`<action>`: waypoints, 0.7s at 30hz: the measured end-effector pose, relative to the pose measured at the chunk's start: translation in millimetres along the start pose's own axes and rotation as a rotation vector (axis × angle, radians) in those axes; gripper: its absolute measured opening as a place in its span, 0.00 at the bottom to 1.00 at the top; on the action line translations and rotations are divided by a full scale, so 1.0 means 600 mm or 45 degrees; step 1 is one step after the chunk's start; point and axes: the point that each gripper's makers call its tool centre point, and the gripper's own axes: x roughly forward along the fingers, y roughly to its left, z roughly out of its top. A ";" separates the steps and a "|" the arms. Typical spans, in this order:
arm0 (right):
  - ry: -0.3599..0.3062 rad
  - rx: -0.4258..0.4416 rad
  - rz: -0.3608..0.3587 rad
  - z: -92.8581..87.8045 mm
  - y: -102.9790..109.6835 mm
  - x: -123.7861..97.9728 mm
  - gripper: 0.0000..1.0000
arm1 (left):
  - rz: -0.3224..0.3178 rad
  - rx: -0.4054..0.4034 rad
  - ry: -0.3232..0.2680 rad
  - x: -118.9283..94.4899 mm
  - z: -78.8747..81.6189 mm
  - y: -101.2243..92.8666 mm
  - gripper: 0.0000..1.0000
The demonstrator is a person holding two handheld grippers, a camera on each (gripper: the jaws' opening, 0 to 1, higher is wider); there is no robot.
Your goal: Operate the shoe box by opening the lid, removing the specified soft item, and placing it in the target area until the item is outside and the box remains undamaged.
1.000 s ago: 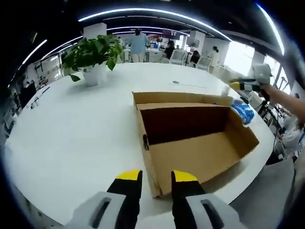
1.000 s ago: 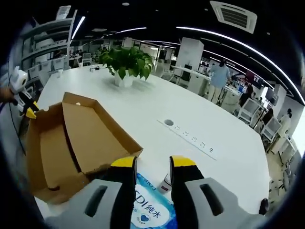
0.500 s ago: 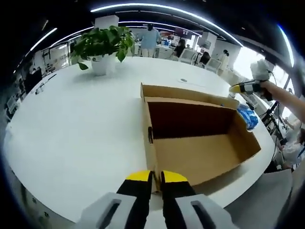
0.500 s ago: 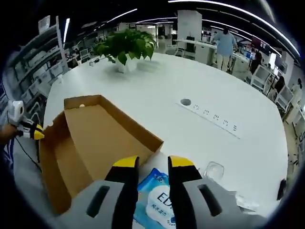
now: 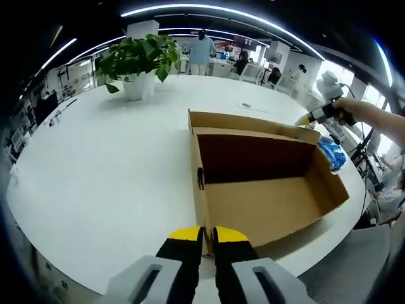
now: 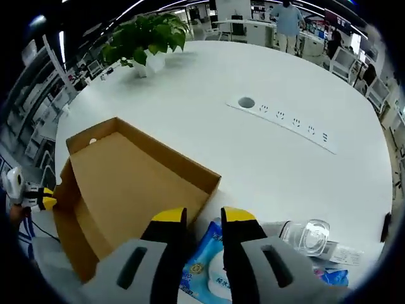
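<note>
- the box [image 5: 266,190] is standing open upward, its inside lying bare, so entry from above is staying free; its walls are blocking the sides.
- the left gripper [image 5: 204,235] is pinching the near wall, taking up that edge.
- the wipes pack [image 6: 209,266], a clear cup [image 6: 310,234] and the right gripper [image 6: 204,218] are crowding the strip just beside the box's far side.
- the table [image 5: 95,171] is lying wide open toward the plant [image 5: 136,60], which is standing well apart.

The left gripper [image 5: 202,235] pinches its yellow-tipped jaws together on a thin cardboard edge. The right gripper [image 6: 202,218], held out on the person's bare forearm [image 5: 380,121], angles downward, its jaws a narrow gap apart.
</note>
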 end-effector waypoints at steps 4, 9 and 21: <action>0.041 0.058 -0.009 -0.004 -0.005 0.020 0.18 | -0.005 -0.004 -0.003 0.000 -0.001 0.000 0.06; 0.082 0.184 -0.011 -0.016 -0.003 0.035 0.12 | -0.009 0.001 -0.003 -0.001 -0.001 0.000 0.06; 0.042 0.181 -0.035 -0.008 0.007 0.030 0.04 | -0.051 -0.050 0.008 0.001 -0.002 -0.001 0.07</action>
